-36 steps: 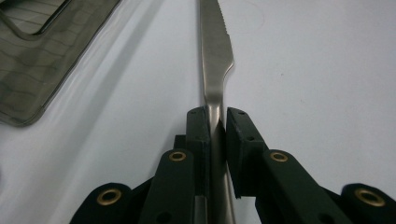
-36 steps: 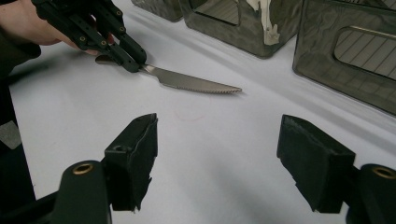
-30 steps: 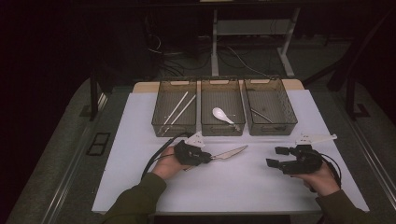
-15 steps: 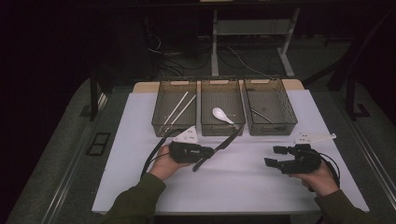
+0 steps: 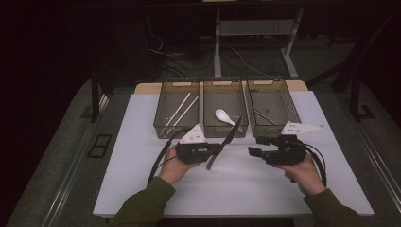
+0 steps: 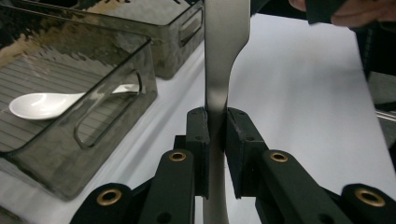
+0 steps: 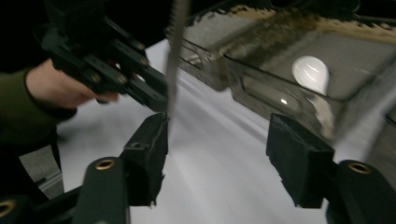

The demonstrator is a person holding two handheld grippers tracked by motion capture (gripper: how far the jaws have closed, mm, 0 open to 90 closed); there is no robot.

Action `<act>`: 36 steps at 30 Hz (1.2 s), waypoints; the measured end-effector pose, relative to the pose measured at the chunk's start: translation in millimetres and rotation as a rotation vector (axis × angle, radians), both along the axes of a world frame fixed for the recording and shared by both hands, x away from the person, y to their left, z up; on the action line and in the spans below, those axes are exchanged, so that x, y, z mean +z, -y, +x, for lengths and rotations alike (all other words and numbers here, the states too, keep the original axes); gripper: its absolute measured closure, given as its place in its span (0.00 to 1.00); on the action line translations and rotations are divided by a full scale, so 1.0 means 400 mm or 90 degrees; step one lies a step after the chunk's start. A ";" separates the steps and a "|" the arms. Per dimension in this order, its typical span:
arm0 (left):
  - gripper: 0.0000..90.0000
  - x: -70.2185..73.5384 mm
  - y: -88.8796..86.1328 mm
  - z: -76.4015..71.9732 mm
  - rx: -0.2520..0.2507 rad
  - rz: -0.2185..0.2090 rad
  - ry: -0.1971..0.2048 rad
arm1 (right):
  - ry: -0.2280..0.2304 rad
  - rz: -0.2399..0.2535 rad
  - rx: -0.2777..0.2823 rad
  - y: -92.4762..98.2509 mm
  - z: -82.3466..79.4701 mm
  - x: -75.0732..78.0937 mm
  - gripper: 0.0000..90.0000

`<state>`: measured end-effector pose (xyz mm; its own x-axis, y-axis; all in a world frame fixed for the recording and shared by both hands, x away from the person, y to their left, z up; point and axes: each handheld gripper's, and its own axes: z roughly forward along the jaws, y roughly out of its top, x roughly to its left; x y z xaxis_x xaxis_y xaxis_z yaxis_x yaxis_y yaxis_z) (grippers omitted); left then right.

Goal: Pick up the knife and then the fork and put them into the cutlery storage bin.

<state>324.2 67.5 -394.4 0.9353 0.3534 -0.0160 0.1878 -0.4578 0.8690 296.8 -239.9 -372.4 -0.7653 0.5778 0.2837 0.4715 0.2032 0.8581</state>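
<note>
My left gripper (image 5: 218, 149) is shut on the handle of a metal table knife (image 5: 228, 139), held above the white table with its blade slanting up toward the bins. In the left gripper view the knife (image 6: 219, 70) stands upright, pinched between both pads (image 6: 198, 135). My right gripper (image 5: 253, 149) hovers just right of it, facing the left gripper. Its jaws have just been closing but stand apart with nothing pressed between them (image 7: 219, 140). In the right gripper view the knife (image 7: 173, 56) passes just beyond the left pad (image 7: 152, 140).
Three clear bins stand in a row at the back. The left bin (image 5: 163, 120) holds chopsticks, the middle bin (image 5: 222, 134) a white spoon (image 5: 223, 116), the right bin (image 5: 293, 113) a thin metal utensil. White table (image 5: 236, 189) lies open in front.
The left hand has risen and tipped the knife from nearly level to pointing up toward the bins. The right gripper has moved left toward it and its jaws have narrowed.
</note>
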 end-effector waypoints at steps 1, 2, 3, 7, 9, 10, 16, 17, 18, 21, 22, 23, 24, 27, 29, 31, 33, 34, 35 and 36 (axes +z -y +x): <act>0.88 0.001 0.007 0.000 0.008 0.000 0.005 | -0.002 0.006 0.005 -0.015 0.005 0.001 0.48; 0.88 0.001 0.013 0.000 0.015 -0.001 0.007 | -0.002 0.010 0.009 -0.028 0.012 0.000 0.50; 0.88 0.002 0.019 0.002 0.016 0.001 0.005 | -0.006 0.013 0.010 -0.042 0.018 -0.001 0.52; 0.88 0.002 0.043 0.003 0.031 0.001 0.015 | -0.015 0.039 0.007 -0.075 0.048 -0.007 0.59; 0.88 0.002 0.049 0.007 0.031 -0.004 0.015 | -0.018 0.047 0.006 -0.085 0.059 -0.007 0.64; 0.88 0.001 0.051 0.008 0.034 -0.006 0.018 | -0.017 0.045 0.004 -0.089 0.064 -0.007 0.67; 0.88 0.001 0.059 0.010 0.049 0.001 0.031 | -0.024 0.050 -0.009 -0.095 0.082 -0.009 0.83; 0.88 0.001 0.059 0.010 0.051 -0.001 0.033 | -0.024 0.051 -0.007 -0.096 0.084 -0.009 0.86; 0.88 0.002 0.059 0.010 0.053 -0.002 0.036 | -0.023 0.051 -0.006 -0.098 0.085 -0.009 0.88; 0.88 0.005 0.062 0.009 0.058 0.000 0.042 | -0.023 0.052 -0.003 -0.103 0.088 -0.009 0.91; 0.88 0.004 0.062 0.009 0.058 -0.002 0.043 | -0.022 0.053 -0.005 -0.105 0.089 -0.009 0.91; 0.88 0.004 0.062 0.009 0.060 -0.001 0.043 | -0.023 0.055 -0.004 -0.106 0.091 -0.009 0.92; 0.88 0.005 0.061 0.010 0.062 -0.002 0.045 | -0.024 0.056 -0.005 -0.107 0.092 -0.008 0.92; 0.88 0.007 0.061 0.010 0.062 -0.003 0.049 | -0.029 0.072 -0.003 -0.109 0.096 -0.009 0.97; 0.88 0.005 0.060 0.011 0.065 -0.012 0.048 | -0.024 0.070 -0.005 -0.112 0.096 -0.007 0.98; 0.87 0.007 0.055 0.012 0.066 -0.017 0.050 | -0.028 0.074 -0.006 -0.110 0.099 -0.008 0.98; 0.79 0.012 0.043 0.008 0.068 -0.025 0.045 | -0.020 0.062 -0.016 -0.107 0.101 -0.006 0.98; 0.74 0.014 0.035 0.004 0.075 -0.024 0.044 | -0.020 0.058 -0.021 -0.103 0.103 -0.003 0.98; 0.71 0.014 0.024 -0.001 0.078 -0.025 0.045 | -0.017 0.059 -0.025 -0.095 0.106 -0.001 0.98; 0.68 0.013 0.013 -0.005 0.078 -0.029 0.043 | -0.016 0.061 -0.032 -0.088 0.109 0.003 0.98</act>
